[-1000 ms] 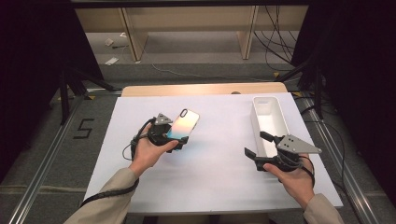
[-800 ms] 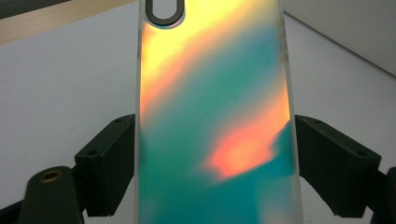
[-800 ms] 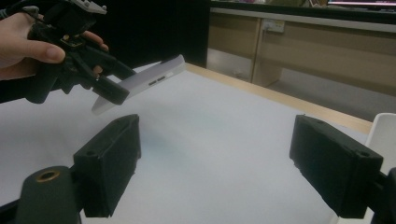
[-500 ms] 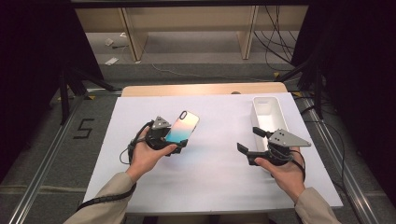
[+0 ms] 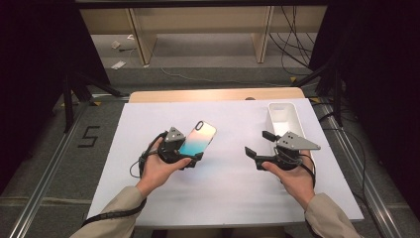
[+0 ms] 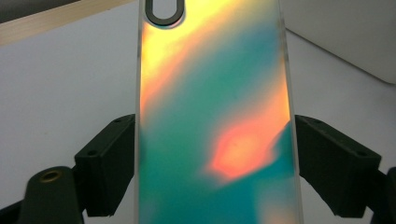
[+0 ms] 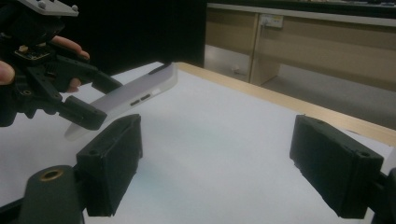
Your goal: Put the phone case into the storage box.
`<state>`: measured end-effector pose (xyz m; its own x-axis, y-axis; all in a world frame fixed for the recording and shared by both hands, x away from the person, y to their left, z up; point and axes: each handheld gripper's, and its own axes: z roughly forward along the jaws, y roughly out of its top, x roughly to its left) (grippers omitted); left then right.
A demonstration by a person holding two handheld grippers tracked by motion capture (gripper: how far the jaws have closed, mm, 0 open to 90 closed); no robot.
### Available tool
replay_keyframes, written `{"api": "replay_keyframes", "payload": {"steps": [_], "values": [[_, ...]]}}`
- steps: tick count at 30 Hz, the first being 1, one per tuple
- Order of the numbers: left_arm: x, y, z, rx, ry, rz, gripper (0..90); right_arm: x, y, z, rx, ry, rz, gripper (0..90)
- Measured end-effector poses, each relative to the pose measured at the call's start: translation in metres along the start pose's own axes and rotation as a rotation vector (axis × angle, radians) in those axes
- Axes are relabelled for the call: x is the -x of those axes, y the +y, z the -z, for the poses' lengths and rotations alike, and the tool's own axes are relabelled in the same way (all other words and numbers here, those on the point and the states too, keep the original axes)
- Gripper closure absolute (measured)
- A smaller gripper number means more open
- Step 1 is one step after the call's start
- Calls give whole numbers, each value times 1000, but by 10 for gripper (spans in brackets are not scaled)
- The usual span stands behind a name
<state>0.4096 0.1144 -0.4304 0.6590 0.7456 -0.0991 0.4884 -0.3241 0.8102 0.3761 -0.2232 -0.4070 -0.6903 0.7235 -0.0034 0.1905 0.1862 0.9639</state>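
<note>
The left gripper pinches a phone case by its long edges – the iridescent back faces up, tilted, raised off the white sheet, camera cutout at the far end. The right gripper hovers well apart to the right, its jaws spread with nothing between them – a white tray sits just beyond it.
</note>
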Motion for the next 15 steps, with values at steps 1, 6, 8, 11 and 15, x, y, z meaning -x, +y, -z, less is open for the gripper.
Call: {"api": "replay_keyframes", "payload": {"steps": [1, 6, 8, 11, 15], "values": [[1, 0, 0, 1, -2, -4, 167, 0, 1, -1, -8, 0, -1, 173], [5, 0, -1, 5, -10, -9, 167, -2, 5, -8, -1, 5, -4, 169], [6, 0, -1, 4, -15, -13, 168, -2, 7, -12, 0, 8, -5, 168], [8, 1, -1, 7, -19, -21, 168, -3, 8, -16, 0, 11, -11, 168], [10, 1, -2, 9, -23, -23, 168, -3, 9, -22, -2, 12, -19, 169]]}}
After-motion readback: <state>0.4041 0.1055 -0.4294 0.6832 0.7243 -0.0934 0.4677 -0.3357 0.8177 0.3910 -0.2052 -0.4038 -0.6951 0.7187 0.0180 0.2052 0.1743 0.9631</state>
